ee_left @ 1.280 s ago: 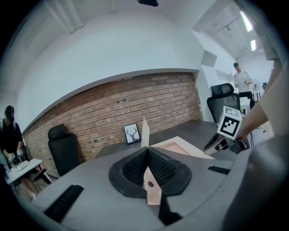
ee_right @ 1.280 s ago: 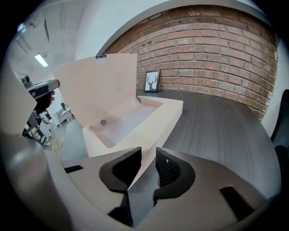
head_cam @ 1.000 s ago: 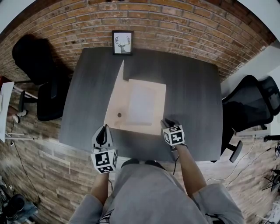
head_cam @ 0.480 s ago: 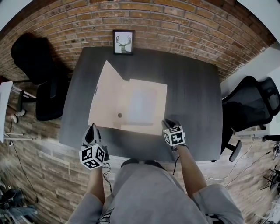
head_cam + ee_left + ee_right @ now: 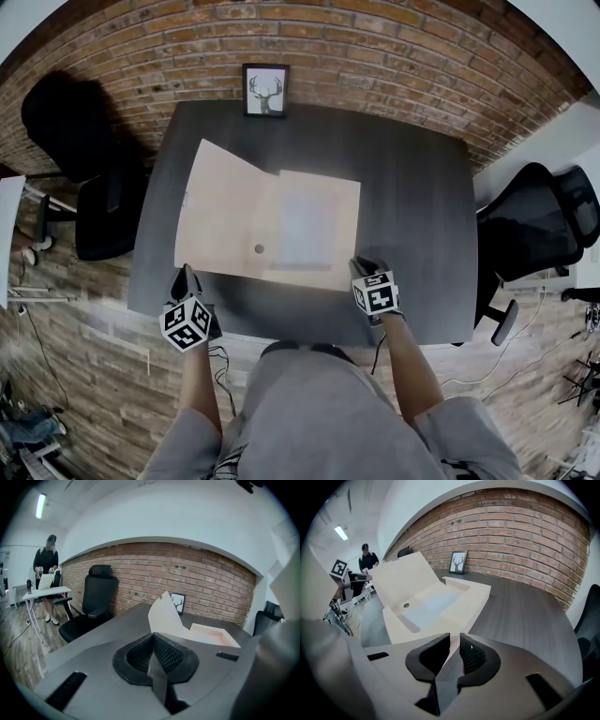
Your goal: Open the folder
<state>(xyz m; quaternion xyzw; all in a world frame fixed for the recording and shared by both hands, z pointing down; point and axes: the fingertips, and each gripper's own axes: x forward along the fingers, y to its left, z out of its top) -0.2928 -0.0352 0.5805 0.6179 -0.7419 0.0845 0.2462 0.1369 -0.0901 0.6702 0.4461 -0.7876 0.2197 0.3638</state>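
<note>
Cream card folder was found spread open at the middle of the dark tabletop, its front cover swung out leftward and its long axis run left to right. Its near right corner was pinched in the jaws of the right gripper, the nearer one. The left gripper, jaws closed on nothing, was held just off the cover's near left corner.

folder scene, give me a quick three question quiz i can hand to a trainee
1. True or false: the folder lies closed on the desk.
2. What stands at the desk's far edge? A) framed deer picture B) lamp C) mug
3. Fill in: the left hand-held gripper has its jaws ____, with nothing between them.
Key: 1 false; 2 A; 3 shut
</note>
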